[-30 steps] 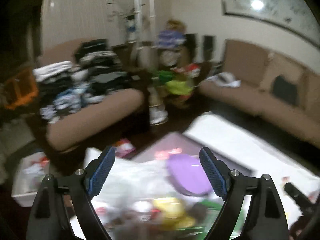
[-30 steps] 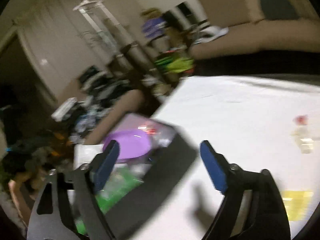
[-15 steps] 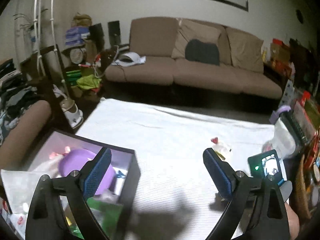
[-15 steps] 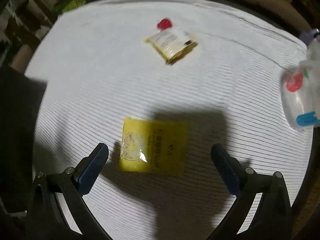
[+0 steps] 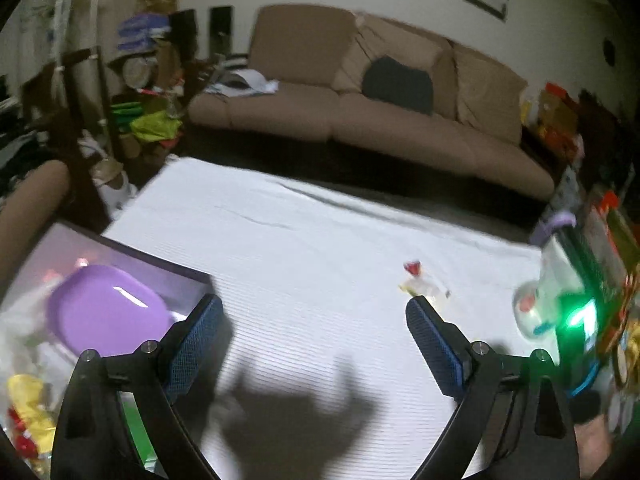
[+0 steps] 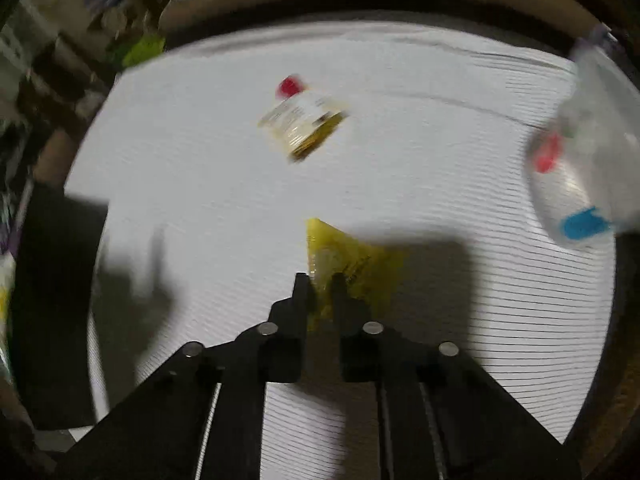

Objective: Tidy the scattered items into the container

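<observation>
My right gripper (image 6: 320, 282) is shut on a yellow packet (image 6: 356, 268), which it pinches at the near-left edge above the white cloth (image 6: 400, 140). A clear packet with a red top (image 6: 302, 120) lies farther out on the cloth; it also shows in the left wrist view (image 5: 422, 286). My left gripper (image 5: 314, 316) is open and empty above the cloth. The dark container (image 5: 160, 266) stands at its left, holding a purple plate (image 5: 106, 308) and several packets.
A white plastic bag with red and blue print (image 6: 580, 160) sits at the cloth's right edge. A brown sofa (image 5: 380, 120) runs behind the table. Clutter and a rack (image 5: 132, 92) stand at the far left. A green light (image 5: 580, 314) glows at right.
My right gripper has closed on the yellow packet, which was lying flat between open jaws half a second ago. My left gripper swung from the container toward the cloth and stays open.
</observation>
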Motion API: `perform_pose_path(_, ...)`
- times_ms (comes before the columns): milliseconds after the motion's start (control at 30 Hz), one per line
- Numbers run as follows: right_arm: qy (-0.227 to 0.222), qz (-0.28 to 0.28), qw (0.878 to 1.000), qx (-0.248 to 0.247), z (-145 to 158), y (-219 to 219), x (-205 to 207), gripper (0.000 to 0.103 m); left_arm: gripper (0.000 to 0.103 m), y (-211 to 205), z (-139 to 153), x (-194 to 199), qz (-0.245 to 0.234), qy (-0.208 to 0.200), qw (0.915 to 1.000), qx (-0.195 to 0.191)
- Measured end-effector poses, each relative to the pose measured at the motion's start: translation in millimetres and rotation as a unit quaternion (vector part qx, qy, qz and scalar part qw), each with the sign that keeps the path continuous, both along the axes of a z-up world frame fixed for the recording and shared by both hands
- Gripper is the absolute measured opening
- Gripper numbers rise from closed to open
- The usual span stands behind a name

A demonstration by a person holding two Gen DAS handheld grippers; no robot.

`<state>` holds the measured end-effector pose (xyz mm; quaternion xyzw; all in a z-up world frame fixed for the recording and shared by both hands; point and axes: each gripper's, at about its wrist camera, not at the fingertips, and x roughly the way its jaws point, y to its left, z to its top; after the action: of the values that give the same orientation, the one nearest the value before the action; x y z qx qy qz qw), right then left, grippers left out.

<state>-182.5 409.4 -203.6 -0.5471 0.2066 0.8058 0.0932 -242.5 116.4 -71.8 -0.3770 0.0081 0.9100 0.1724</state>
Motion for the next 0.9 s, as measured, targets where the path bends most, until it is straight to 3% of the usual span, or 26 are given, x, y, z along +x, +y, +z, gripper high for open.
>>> perform_pose_path(100,0.034,-0.025,0.999,-0.025,14,18,14,0.009,0.095,29,-25,-8,-0.007,-0.005,1.0000,0.004)
perform_pose_path(200,0.055,-0.045,0.997,-0.031,23,27,23,0.009,0.095,73,-65,-20,-0.029,-0.025,0.9987,0.034)
perform_pose_path(333,0.063,-0.057,0.995,-0.042,32,35,29,0.009,0.095,130,-122,-56,0.015,-0.128,0.9905,0.047)
perform_pose_path(400,0.063,-0.056,0.995,-0.048,32,38,27,0.009,0.095,150,-136,-69,0.037,-0.148,0.9868,0.054)
perform_pose_path(433,0.062,-0.057,0.995,-0.049,32,40,27,0.009,0.095,158,-139,-72,0.034,-0.146,0.9872,0.055)
perform_pose_path(533,0.062,-0.058,0.995,-0.053,28,40,25,0.010,0.093,183,-144,-69,0.025,-0.109,0.9938,0.000)
perform_pose_path(567,0.063,-0.058,0.995,-0.055,25,40,23,0.010,0.089,185,-144,-65,0.017,-0.098,0.9950,-0.005)
perform_pose_path(600,0.062,-0.057,0.995,-0.056,23,39,21,0.010,0.065,183,-142,-59,0.002,-0.088,0.9961,0.009)
perform_pose_path(633,0.063,-0.057,0.995,-0.056,23,38,19,0.010,0.024,179,-141,-56,-0.010,-0.092,0.9953,0.028)
perform_pose_path(667,0.064,-0.056,0.995,-0.056,22,37,21,0.010,0.019,173,-139,-54,-0.016,-0.102,0.9936,0.046)
perform_pose_path(700,0.065,-0.054,0.995,-0.056,22,36,21,0.010,0.006,165,-136,-52,-0.016,-0.105,0.9926,0.060)
perform_pose_path(800,0.076,-0.050,0.994,-0.061,27,35,21,0.010,0.002,131,-118,-37,-0.017,-0.085,0.9909,0.103)
perform_pose_path(900,0.084,-0.049,0.993,-0.065,29,34,21,0.010,0.002,84,-98,-22,-0.031,-0.088,0.9836,0.155)
